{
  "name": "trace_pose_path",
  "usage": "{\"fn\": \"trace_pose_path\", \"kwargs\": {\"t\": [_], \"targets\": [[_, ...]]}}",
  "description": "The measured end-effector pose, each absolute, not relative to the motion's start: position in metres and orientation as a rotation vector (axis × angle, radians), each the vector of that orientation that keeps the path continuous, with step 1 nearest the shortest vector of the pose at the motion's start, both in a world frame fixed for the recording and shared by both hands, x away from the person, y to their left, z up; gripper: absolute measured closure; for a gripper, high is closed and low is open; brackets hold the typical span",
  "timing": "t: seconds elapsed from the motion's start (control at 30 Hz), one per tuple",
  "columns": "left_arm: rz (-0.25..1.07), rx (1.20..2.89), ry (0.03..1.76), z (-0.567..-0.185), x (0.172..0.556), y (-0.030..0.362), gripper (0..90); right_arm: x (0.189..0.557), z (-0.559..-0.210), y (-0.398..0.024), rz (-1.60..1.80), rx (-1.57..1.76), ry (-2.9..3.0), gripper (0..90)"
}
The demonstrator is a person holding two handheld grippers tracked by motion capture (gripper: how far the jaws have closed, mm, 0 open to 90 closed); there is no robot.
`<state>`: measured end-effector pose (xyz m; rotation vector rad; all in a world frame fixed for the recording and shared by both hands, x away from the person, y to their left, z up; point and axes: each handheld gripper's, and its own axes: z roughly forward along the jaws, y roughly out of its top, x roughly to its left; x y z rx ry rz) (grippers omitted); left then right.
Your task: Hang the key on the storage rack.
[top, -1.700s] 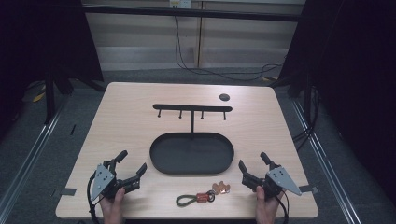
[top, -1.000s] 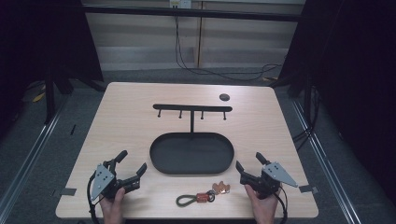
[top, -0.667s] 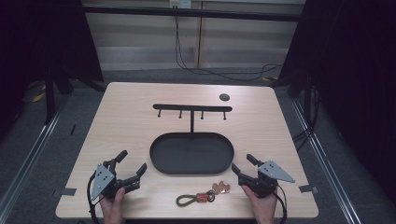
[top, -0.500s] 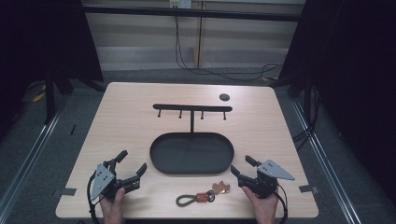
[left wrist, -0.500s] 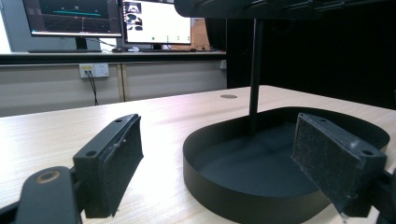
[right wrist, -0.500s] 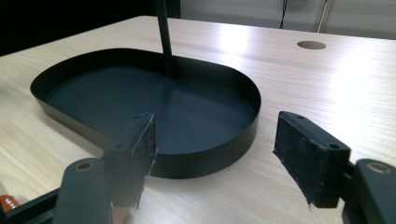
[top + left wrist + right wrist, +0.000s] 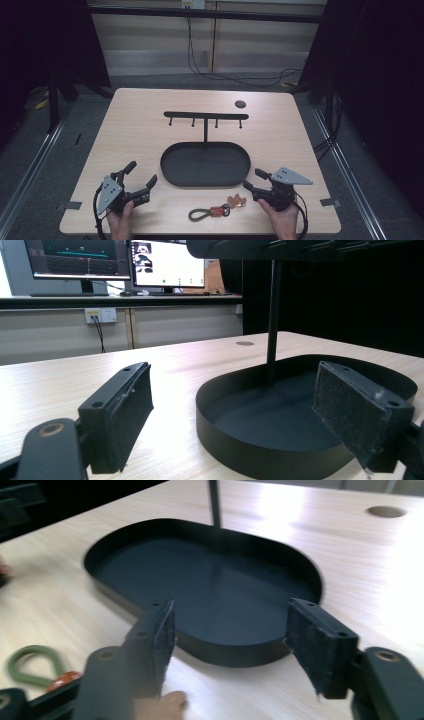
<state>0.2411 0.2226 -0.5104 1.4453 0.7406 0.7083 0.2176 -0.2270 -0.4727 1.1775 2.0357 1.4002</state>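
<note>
A keychain lies near the table's front edge: a green loop (image 7: 199, 215), an orange clip (image 7: 216, 211) and a tan tag (image 7: 236, 201). Just behind it stands a black oval tray (image 7: 205, 184) with a hook rack (image 7: 206, 115) on a post. My right gripper (image 7: 252, 179) sits right of the tag, pointing at the tray. Its jaws have just been closing, stand partly apart and hold nothing. In the right gripper view (image 7: 235, 630) the tray wall (image 7: 225, 652) is ahead, with the green loop (image 7: 32, 662) at the lower left. My left gripper (image 7: 141, 172) rests open at the front left, facing the tray (image 7: 240, 440).
A round dark hole (image 7: 240, 104) sits in the tabletop at the back right. Grey tape marks (image 7: 73, 205) lie beside the table's front corners. Monitors (image 7: 165, 262) stand on a far bench in the left gripper view. Dark curtains hang on both sides.
My right gripper has shifted left toward the tray and the keychain tag, lifting a little, and its jaws have narrowed. The left gripper and the keychain have stayed put.
</note>
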Motion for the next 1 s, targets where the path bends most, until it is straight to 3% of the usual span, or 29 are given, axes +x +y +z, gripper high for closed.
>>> {"fn": "trace_pose_path", "kwargs": {"t": [0.47,0.6,1.0], "targets": [[0.715,1.443,0.745,-0.51,0.241,0.223,15.7,0.226,-0.464,-0.212,1.358,1.121,2.231,35.7],[0.717,1.446,0.745,-0.51,0.241,0.223,15.7,0.227,-0.462,-0.207,1.327,1.108,2.266,30.5],[0.727,1.448,0.752,-0.51,0.241,0.223,15.7,0.233,-0.457,-0.186,1.368,1.004,2.428,44.8]]}}
